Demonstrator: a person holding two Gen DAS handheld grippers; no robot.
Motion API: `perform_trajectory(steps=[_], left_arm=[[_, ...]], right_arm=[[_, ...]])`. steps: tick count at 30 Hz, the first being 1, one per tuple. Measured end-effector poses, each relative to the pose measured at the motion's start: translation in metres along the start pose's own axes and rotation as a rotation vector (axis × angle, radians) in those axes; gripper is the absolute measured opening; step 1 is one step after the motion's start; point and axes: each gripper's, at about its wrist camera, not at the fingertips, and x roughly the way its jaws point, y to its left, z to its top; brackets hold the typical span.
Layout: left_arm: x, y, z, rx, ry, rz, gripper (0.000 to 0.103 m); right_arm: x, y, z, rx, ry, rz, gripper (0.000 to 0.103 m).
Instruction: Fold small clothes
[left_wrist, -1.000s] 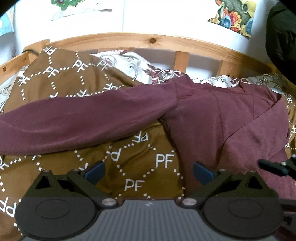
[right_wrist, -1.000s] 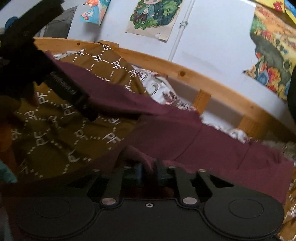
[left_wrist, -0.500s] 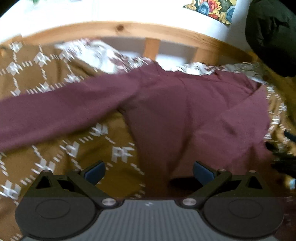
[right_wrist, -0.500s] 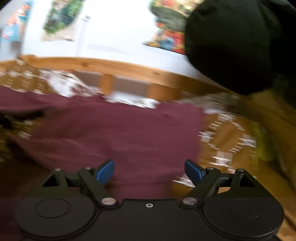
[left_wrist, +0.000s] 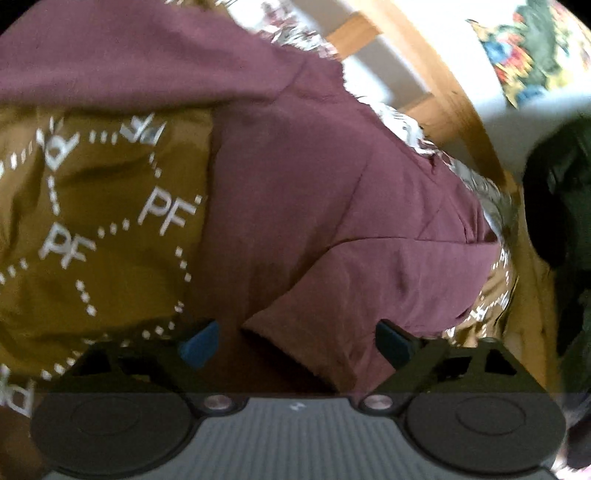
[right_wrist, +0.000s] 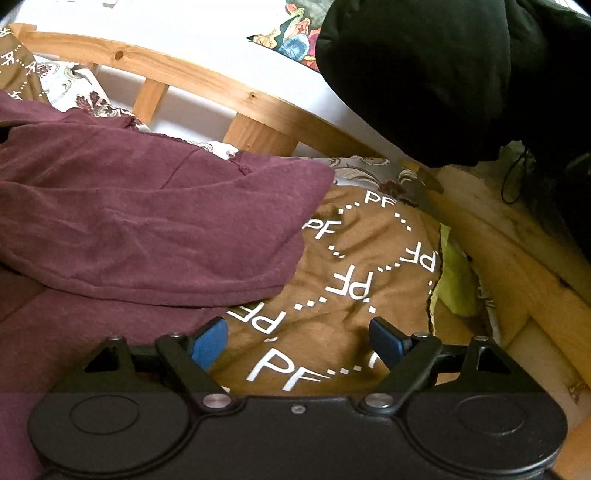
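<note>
While the maroon shirt (left_wrist: 314, 206) lies folded on the brown blanket (right_wrist: 351, 288) | your left hand-held gripper (left_wrist: 295, 339) has just narrowed, apart over its hem | your right hand-held gripper (right_wrist: 299, 339) gapes, empty, above blanket.

Soft daylight; left view motion-blurred, edges perhaps fisheye-warped.

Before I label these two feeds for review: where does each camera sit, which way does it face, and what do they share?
Left wrist: on the left gripper, angled down at the maroon garment; its open jaws, just closing slightly, straddle a folded edge without pressing it.
Right wrist: on the right gripper, facing the garment's hem, the brown PF blanket and wooden rail; its open jaws hold nothing.
Shared: garment, blanket, rail, black fabric. No hand or sleeve shows.
</note>
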Motion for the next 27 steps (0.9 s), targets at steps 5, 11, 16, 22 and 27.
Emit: perform_trajectory(steps=[5, 11, 16, 22, 27], left_arm=[[0.012, 0.004, -0.001, -0.043, 0.036, -0.005, 0.037], [-0.006, -0.026, -0.012, 0.193, -0.127, 0.074, 0.005], [-0.035, -0.068, -0.039, 0.586, -0.4, 0.2, 0.005], [-0.013, -0.059, -0.046, 0.57, -0.259, 0.265, 0.015], [-0.016, -0.03, -0.041, 0.41, -0.184, 0.293, 0.069]], right_arm=[[-0.003, 0.004, 0.0, -0.002, -0.026, 0.006, 0.087], [-0.005, 0.004, 0.001, 0.01, -0.048, -0.001, 0.087], [-0.007, 0.004, 0.002, 0.015, -0.056, -0.006, 0.087], [-0.005, 0.006, 0.002, 0.014, -0.053, -0.003, 0.087], [-0.002, 0.009, 0.001, -0.027, -0.04, -0.028, 0.087]])
